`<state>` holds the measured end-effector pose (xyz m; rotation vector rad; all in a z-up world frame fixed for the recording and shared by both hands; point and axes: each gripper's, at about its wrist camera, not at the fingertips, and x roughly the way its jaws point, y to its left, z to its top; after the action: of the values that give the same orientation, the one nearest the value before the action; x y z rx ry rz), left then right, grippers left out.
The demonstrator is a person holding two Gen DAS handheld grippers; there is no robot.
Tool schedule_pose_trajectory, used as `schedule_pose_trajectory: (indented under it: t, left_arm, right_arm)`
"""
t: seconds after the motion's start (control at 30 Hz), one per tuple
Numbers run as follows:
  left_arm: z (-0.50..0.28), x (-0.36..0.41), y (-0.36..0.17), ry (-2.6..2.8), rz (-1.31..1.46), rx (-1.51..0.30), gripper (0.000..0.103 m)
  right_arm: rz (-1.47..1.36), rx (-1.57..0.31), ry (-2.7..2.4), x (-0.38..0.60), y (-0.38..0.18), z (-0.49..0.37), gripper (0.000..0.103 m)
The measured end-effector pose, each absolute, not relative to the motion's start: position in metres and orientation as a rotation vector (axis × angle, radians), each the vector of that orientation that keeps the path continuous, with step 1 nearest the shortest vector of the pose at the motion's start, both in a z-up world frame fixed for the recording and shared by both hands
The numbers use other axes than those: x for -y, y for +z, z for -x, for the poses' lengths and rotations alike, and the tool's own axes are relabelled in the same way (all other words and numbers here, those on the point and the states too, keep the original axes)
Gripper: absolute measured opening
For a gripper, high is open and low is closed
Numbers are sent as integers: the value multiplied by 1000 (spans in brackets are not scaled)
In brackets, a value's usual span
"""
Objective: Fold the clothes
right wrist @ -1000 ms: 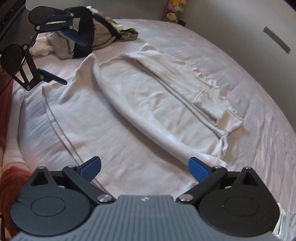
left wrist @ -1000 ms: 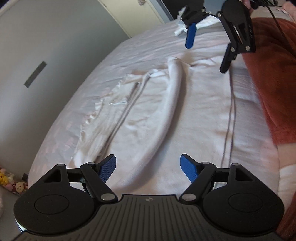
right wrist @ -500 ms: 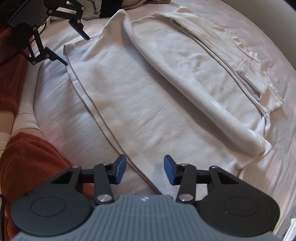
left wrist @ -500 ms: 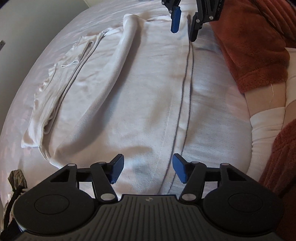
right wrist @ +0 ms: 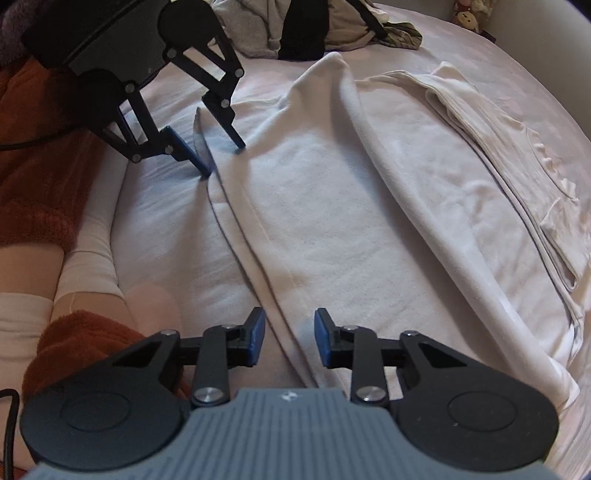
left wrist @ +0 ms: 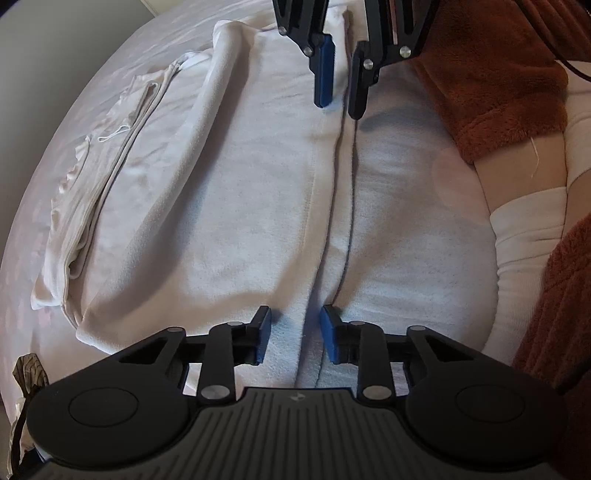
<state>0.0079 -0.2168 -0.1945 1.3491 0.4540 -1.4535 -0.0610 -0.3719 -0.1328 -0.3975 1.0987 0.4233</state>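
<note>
Closing on the hem of the cream garment (left wrist: 229, 206), both tools point steeply down at the bed (left wrist: 417, 206). Left hand-held gripper (left wrist: 295, 338): jaws narrow and closing, hem edge between the blue pads, contact unclear. Right hand-held gripper (right wrist: 289, 338): same, narrowing over the hem at 6 o'clock of its view. Garment lies partly folded, thick fold running toward 12 o'clock. Clothes pile (right wrist: 314, 26) at 12 o'clock, rust sleeve (left wrist: 491, 70) at 2 o'clock.

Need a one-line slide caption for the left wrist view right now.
Left gripper and right gripper closing over the hem of a cream garment on the bed.
</note>
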Motion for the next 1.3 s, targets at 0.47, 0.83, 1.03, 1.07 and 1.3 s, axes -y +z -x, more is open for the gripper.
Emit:
schedule_pose_trajectory:
  t: [0.47,0.83,1.03,1.07,1.3]
  left_arm:
    - [-26,213,-177,-1410,-1225,-531,17]
    - [-18,213,-175,-1358,-1240,-434,6]
    - [-28,208,-158,-1338,-1127,-419,2]
    - [-29,208,-157,-1339,-1120,-425,2]
    - [-11,203,-169,-1422,-1244,-390,29]
  right_arm:
    - [198,-1093,363,398,-129,59,0]
    - [306,-1086,404,382,-135,60,22]
    - [331,-1103,371,380,-140,55,20]
    - [326,-1104,368,381,-140,55,19]
    - [265,-1061,353,389,-132,60,4]
